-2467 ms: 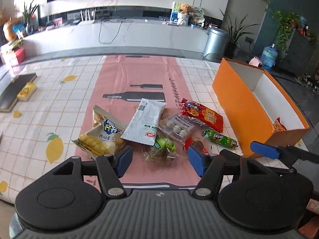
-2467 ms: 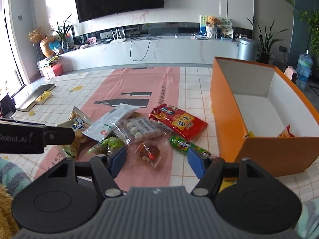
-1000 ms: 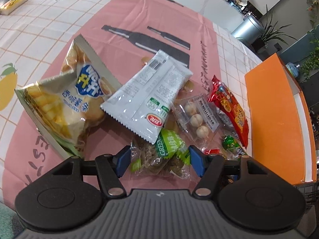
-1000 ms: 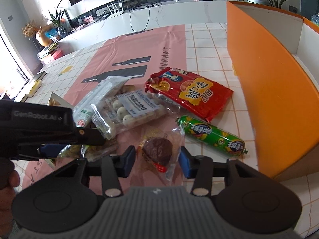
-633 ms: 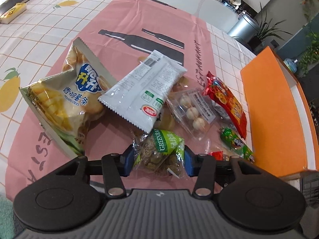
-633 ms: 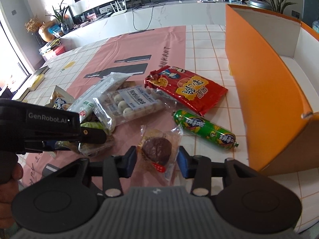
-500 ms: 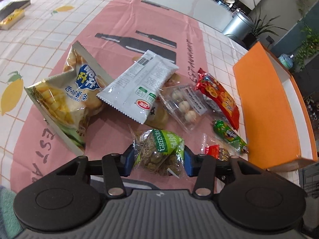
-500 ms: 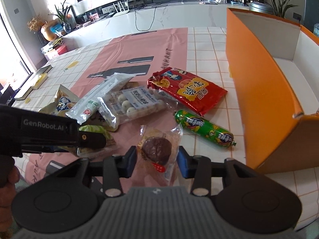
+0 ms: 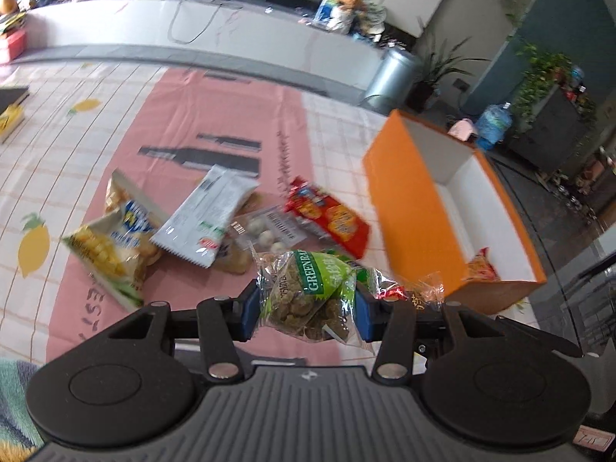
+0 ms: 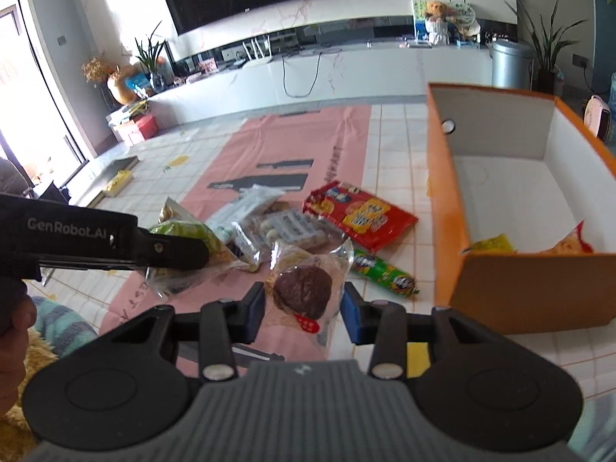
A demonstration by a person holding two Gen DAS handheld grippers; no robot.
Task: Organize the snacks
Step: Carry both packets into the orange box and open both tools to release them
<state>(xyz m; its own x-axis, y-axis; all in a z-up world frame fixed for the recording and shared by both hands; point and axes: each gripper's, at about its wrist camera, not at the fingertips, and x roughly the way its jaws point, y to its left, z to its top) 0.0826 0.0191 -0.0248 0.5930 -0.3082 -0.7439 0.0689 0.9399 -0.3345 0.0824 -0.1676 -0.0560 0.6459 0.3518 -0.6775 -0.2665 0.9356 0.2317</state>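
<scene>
My left gripper (image 9: 306, 312) is shut on a green-labelled clear bag of brown biscuits (image 9: 308, 296), lifted off the table. My right gripper (image 10: 304, 308) is shut on a clear packet with a dark round cake (image 10: 304, 287), also lifted. The orange box (image 10: 442, 192) with a white inside stands to the right and holds a yellow packet (image 10: 491, 244) and an orange-red packet (image 10: 569, 242). Left on the pink runner (image 9: 200, 115) lie a yellow chip bag (image 9: 111, 248), a white packet (image 9: 208, 217), a clear pack of white balls (image 9: 265, 231), a red packet (image 9: 331, 221) and a green sausage (image 10: 385, 269).
The left gripper's black body (image 10: 96, 238) crosses the left of the right wrist view, with a person's hand (image 10: 11, 331) on it. A book (image 10: 119, 169) lies at the table's far left. A white cabinet (image 10: 308, 73) and a metal bin (image 10: 510, 63) stand beyond the table.
The left jaws closed on the green biscuit bag and lifted it. The right gripper rose with the cake packet. Both views now look from higher, toward the orange box.
</scene>
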